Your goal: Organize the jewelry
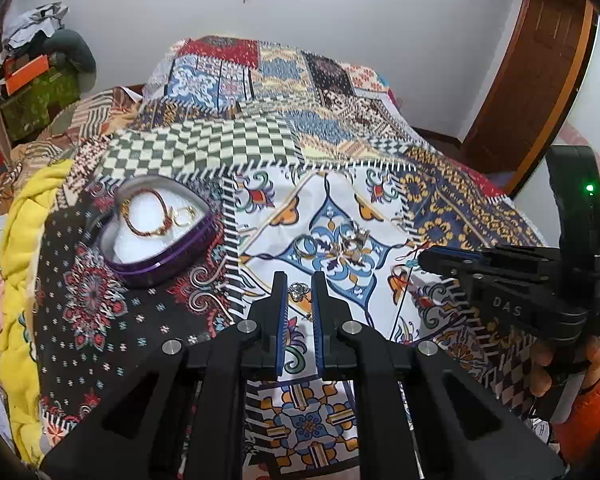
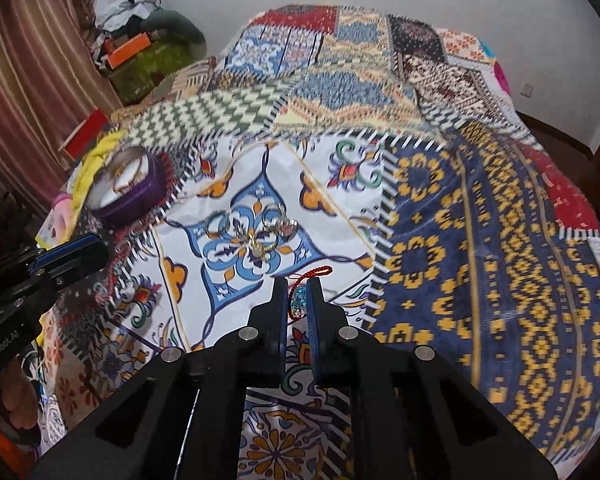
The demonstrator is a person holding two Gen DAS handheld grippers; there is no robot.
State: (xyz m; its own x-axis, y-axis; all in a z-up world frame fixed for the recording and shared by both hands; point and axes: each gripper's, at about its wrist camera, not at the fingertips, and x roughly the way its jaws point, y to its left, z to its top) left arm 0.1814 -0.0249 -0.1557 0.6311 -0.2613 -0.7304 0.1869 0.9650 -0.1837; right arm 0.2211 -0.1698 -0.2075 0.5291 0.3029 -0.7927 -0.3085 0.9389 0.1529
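Two tools over patchwork-quilted bed (image 1: 380, 128): left tool (image 1: 300, 292) clamped on silver ring with clear stone (image 1: 298, 291); right tool (image 2: 297, 300) clamped on blue beaded charm with red cord (image 2: 299, 296). Far left, purple heart-shaped tin (image 1: 160, 228) holding red-gold bracelet (image 1: 148, 216). Centre, loose rings and earrings (image 1: 348, 242) on quilt.

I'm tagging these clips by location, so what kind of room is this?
Most likely a bedroom in a home. The work surface is a bed under a patchwork quilt, a wooden door stands against the wall, and clothes and boxes are piled in the corner by a striped curtain.
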